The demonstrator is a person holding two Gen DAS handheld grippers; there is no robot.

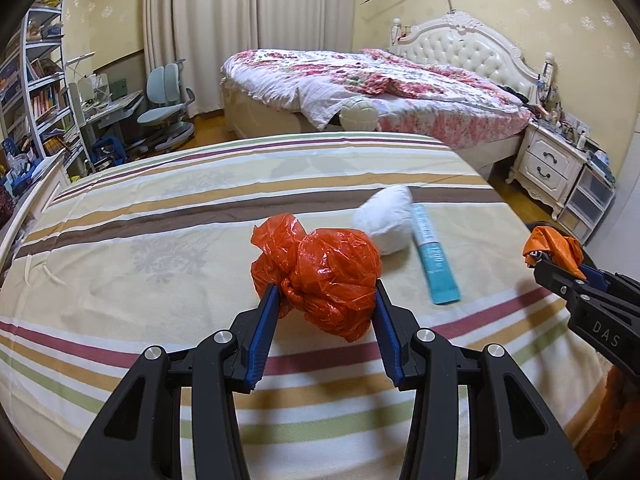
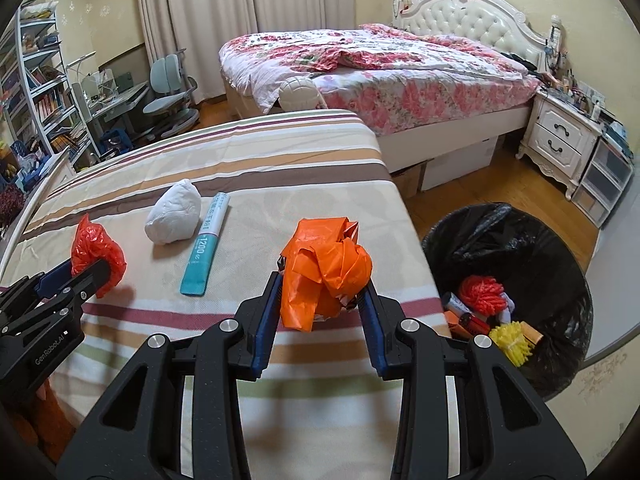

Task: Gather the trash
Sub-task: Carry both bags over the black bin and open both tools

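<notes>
My left gripper [image 1: 325, 294] is shut on a crumpled red plastic bag [image 1: 320, 272] and holds it just above the striped bed cover [image 1: 160, 248]; it also shows in the right wrist view [image 2: 96, 256]. My right gripper [image 2: 322, 284] is shut on a crumpled orange plastic wrapper [image 2: 324, 268], near the bed's right edge; it shows in the left wrist view [image 1: 554, 250]. A white crumpled wad [image 1: 386, 218] [image 2: 174, 214] and a teal and white tube [image 1: 434, 256] [image 2: 206, 246] lie on the cover. A bin with a black liner [image 2: 508, 240] stands on the floor to the right, holding several pieces of trash.
A bed with a floral quilt [image 2: 380, 68] stands behind. A white nightstand [image 2: 564, 140] and drawers are at the right. A desk, a blue chair [image 1: 168, 100] and bookshelves [image 1: 40, 92] are at the left. Cardboard boxes [image 2: 452, 164] sit under the far bed.
</notes>
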